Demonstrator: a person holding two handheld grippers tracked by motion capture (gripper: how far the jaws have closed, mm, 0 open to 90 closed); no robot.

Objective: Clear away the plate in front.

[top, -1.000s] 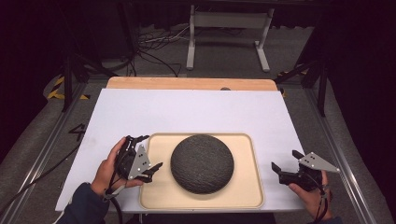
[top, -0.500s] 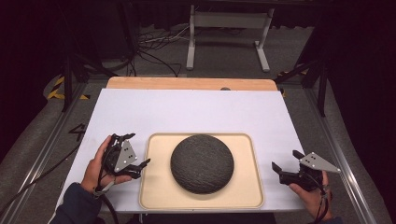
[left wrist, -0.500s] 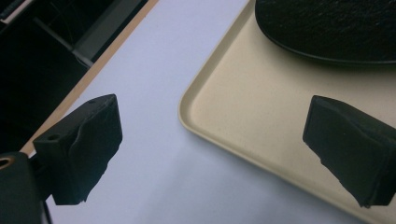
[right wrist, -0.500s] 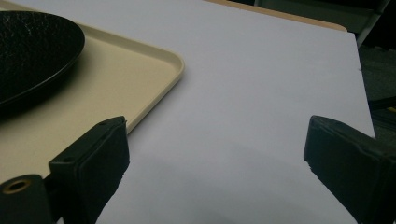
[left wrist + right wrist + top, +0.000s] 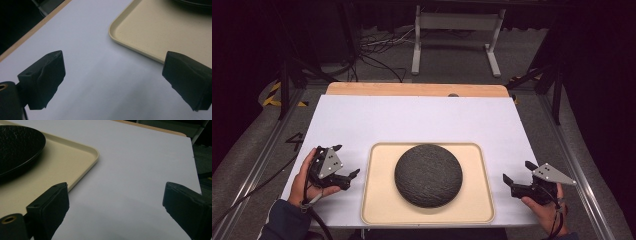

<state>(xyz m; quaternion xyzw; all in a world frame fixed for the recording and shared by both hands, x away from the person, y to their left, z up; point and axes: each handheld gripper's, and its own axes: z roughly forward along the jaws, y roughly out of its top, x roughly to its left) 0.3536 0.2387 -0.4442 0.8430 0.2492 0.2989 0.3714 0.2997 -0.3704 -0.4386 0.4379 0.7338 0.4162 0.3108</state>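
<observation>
Dome (image 5: pixel 428 175): dark, rough, probably rigid, heavy | grasp tray (image 5: pixel 374 200) rim | left gripper (image 5: pixel 346 161), right gripper (image 5: pixel 518 172): wide, empty

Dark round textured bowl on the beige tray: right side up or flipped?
Flipped. The dark round textured bowl shows a domed, closed top with no opening or rim facing up in the high view, resting mouth-down on the beige tray.

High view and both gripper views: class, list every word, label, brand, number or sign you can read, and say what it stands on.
There is no readable text in any view.
The beige tray, the dark round plate and the white table sheet carry no print.
The grey plate on the right gripper shows small dots, not letters.
The dark mark on the floor left of the table is too blurred to read.
</observation>
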